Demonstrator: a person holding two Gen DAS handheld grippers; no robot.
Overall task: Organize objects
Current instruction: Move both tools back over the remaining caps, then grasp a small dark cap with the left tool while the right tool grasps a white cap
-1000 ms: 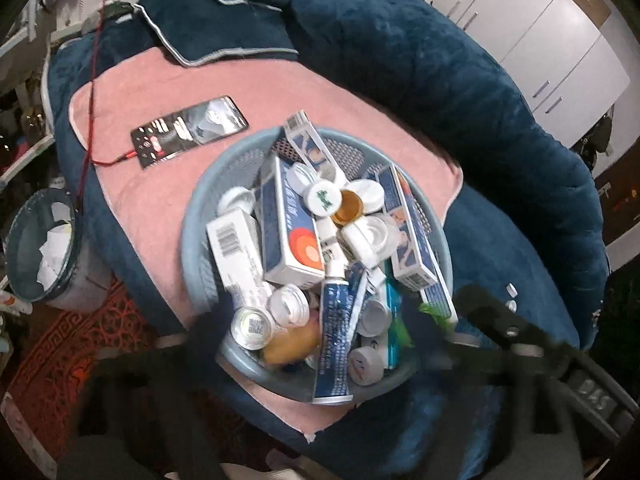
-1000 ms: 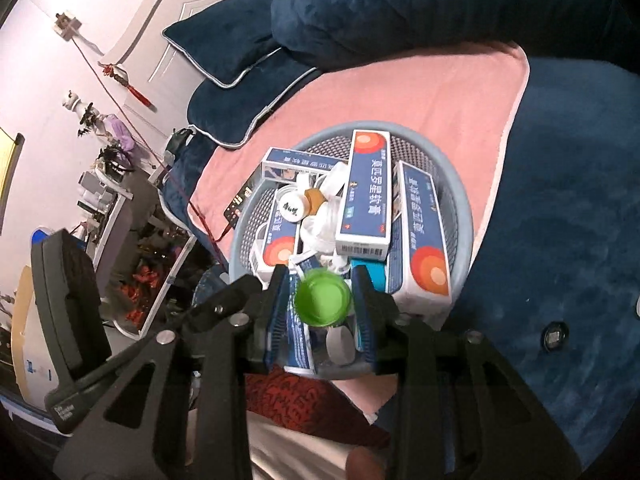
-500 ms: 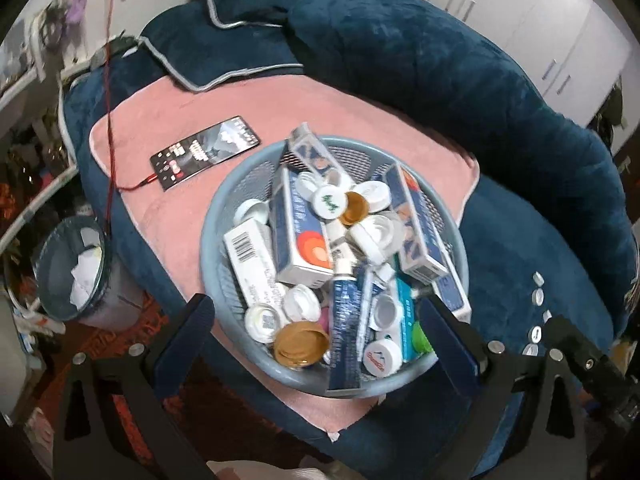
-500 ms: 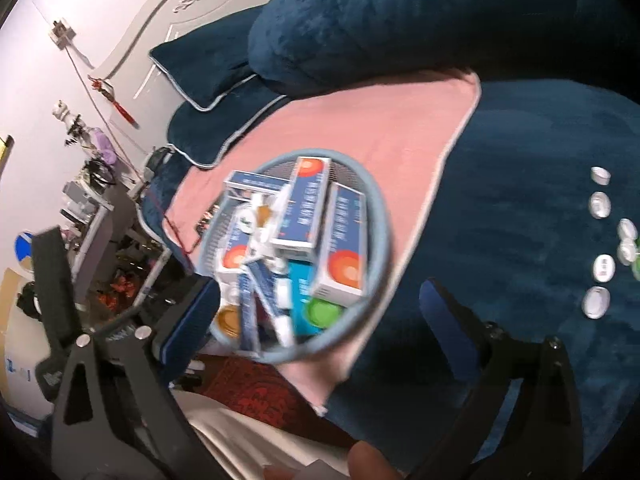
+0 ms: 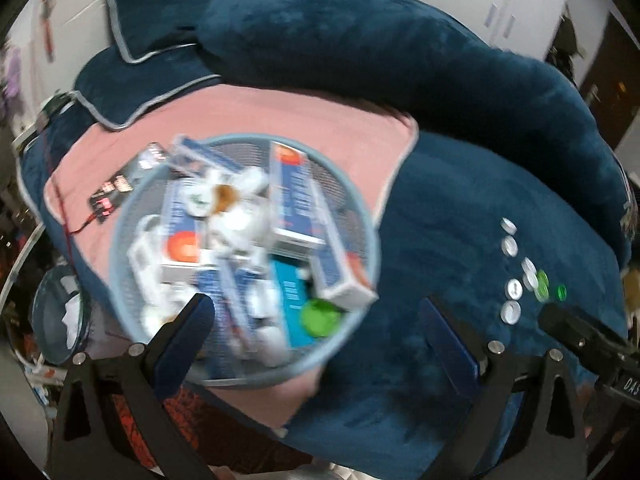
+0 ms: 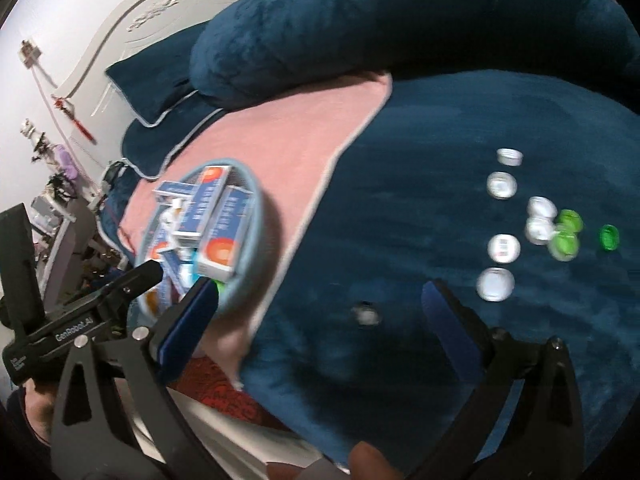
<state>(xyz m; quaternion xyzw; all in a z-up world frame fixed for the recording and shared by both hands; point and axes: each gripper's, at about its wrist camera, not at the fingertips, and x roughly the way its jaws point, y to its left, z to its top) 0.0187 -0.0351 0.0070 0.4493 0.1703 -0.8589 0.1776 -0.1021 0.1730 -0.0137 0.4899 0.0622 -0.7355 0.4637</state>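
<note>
Looking down the left wrist view first: left gripper (image 5: 320, 320) has its jaws spread wide, nothing between them, one blue pad (image 5: 182, 344) over the near rim of the basket (image 5: 362, 216), the other over bare blue blanket (image 5: 460, 208). Basket is a round light-blue mesh one sitting on a pink towel (image 5: 280, 120), packed with blue-and-white boxes (image 5: 298, 196), white caps, tubes, and a green cap (image 5: 320, 317) near its front edge; contents blurred, details hard to read. A phone (image 5: 120, 188) with a red cable lies on the towel just behind-left of the basket. Off to the right on the blanket, well apart from the basket, a loose group of white caps (image 5: 514, 289) with a couple of green caps (image 5: 543, 282) beside them. Bin with crumpled paper (image 5: 58, 316) on the floor at left. Right wrist view: right gripper (image 6: 320, 320) also wide open and empty, hanging over the blanket between basket and cap group. Basket (image 6: 256, 236) at left, tilted in this view, boxes (image 6: 222, 236) stacked inside, touching the left finger's pad (image 6: 188, 328) in the picture only by overlap, cannot tell real contact. White caps (image 6: 504, 247) in rough rows at right, three green caps (image 6: 564, 244) just beside them. One small blurred white thing (image 6: 365, 314) lies alone between the fingers' line. The other gripper's black body (image 6: 80, 320) shows at left edge.
</note>
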